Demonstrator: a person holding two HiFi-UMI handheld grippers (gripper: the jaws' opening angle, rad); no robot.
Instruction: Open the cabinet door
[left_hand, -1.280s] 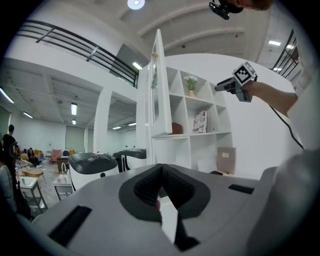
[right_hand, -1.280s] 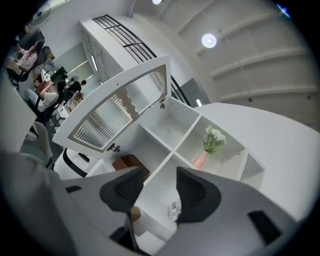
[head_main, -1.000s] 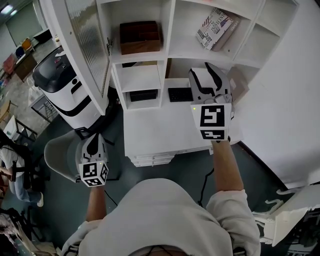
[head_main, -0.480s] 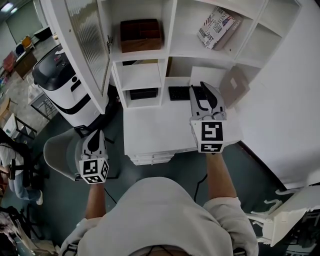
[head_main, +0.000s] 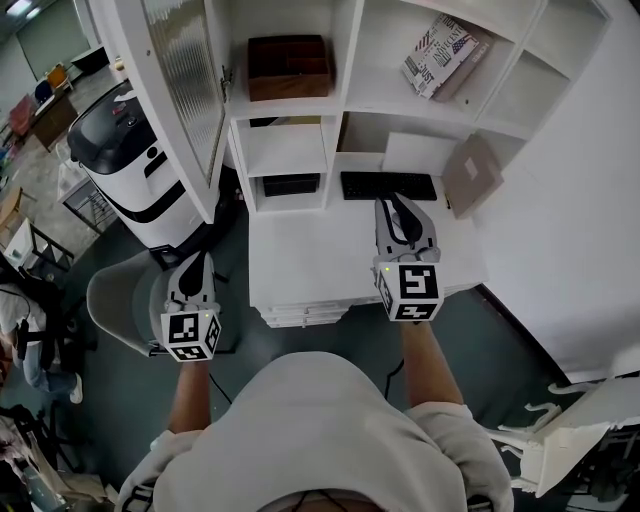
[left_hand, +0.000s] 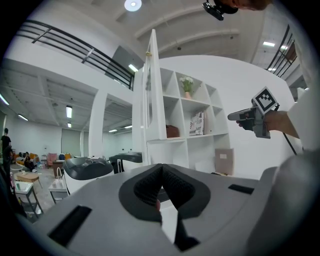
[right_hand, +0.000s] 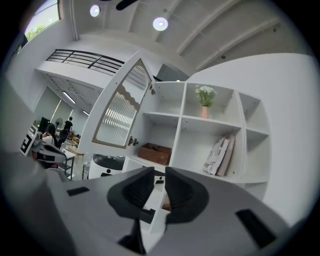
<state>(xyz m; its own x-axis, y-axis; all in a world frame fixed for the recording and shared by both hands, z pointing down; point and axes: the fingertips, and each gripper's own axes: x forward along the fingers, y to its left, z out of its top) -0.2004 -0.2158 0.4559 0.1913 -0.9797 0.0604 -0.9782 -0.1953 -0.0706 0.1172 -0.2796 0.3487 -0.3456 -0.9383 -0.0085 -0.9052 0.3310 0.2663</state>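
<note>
The white cabinet door (head_main: 180, 90) with ribbed glass stands swung wide open at the left of the shelf unit; in the right gripper view the door (right_hand: 120, 112) hangs out to the left, and the left gripper view shows the door (left_hand: 152, 90) edge-on. My right gripper (head_main: 398, 205) hovers level over the white desk (head_main: 310, 265), apart from the door. Its jaws are closing, a narrow gap remains at the right gripper (right_hand: 159, 182), and nothing is between them. My left gripper (head_main: 195, 263) hangs left of the desk, below the door; the left gripper (left_hand: 160, 187) is shut and empty.
The open shelves hold a brown box (head_main: 288, 67), books (head_main: 445, 55) and a flower vase (right_hand: 205, 100). A black keyboard (head_main: 388, 186) and a brown board (head_main: 472, 172) sit at the desk's back. A white machine with a black top (head_main: 125, 160) and a grey chair (head_main: 120, 310) stand at left.
My right gripper has come down from shelf height to just over the desk, rolling upright, and its jaws have narrowed. The left gripper has stayed put. The door has not moved.
</note>
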